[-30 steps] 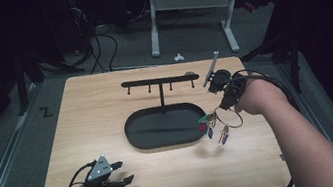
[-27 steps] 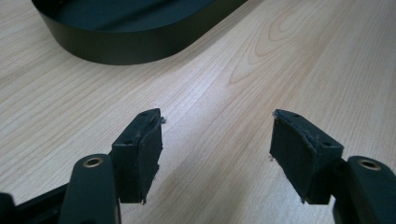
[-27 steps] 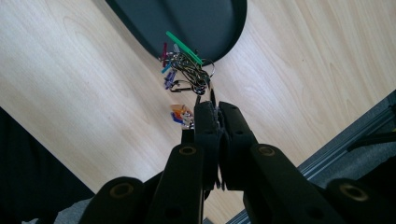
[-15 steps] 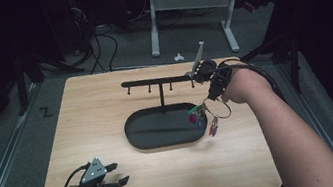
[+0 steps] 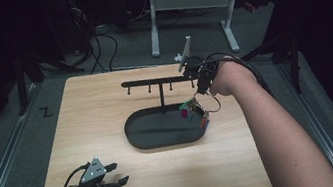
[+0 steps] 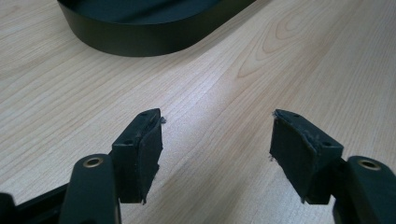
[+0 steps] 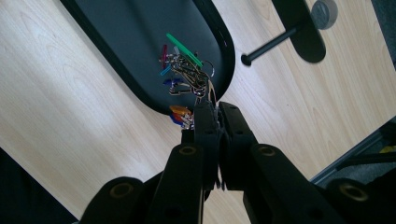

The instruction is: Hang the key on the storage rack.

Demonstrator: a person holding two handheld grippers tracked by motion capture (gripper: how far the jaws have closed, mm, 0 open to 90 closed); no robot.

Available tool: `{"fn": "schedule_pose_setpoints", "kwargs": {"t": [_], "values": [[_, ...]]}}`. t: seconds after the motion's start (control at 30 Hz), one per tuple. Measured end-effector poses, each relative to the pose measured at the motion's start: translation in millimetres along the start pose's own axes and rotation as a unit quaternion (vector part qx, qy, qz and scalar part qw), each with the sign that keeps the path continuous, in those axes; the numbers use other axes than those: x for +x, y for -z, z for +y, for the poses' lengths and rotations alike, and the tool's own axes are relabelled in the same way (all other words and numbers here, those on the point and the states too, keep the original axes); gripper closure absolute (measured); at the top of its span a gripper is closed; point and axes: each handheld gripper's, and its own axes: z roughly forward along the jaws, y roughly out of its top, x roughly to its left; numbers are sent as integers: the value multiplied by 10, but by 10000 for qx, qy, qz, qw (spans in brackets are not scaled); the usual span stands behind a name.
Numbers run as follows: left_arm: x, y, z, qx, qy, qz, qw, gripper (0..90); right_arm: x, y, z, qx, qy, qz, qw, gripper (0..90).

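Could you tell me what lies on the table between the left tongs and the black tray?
Nothing: the high view shows bare wood between the left tongs and the black tray.

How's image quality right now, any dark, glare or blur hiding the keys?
High view: table lit, surroundings dark, key bunch small and soft. Right gripper view: keys sharp against the black tray, right gripper dark, slightly blurred. Left gripper view: wood sharp, no glare.

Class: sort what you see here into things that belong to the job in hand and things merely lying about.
In the job:
- bunch of metal keys with coloured tags
- right gripper, shut on it
- black rack with hooks
- black oval tray

Lying about:
- left gripper, open, idle
- white desk frame
- floor cables
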Motion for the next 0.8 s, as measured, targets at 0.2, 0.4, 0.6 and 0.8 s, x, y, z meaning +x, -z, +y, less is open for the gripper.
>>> {"fn": "schedule_pose_setpoints", "kwargs": {"t": [0.2,0.4,0.6,0.8], "values": [[7,13,-3,15,-2,7,10000,347,-15,9,127,-60,91,13,9999,875],[4,15,-6,-11,-4,12,10000,347,-58,24,231,-121,30,4,9999,875],[10,14,-11,20,14,-15,10000,347,-102,4,302,-101,9,15,9999,875],[26,28,-18,-24,44,9,10000,347,-208,-31,336,-66,-70,13,10000,875]]}}
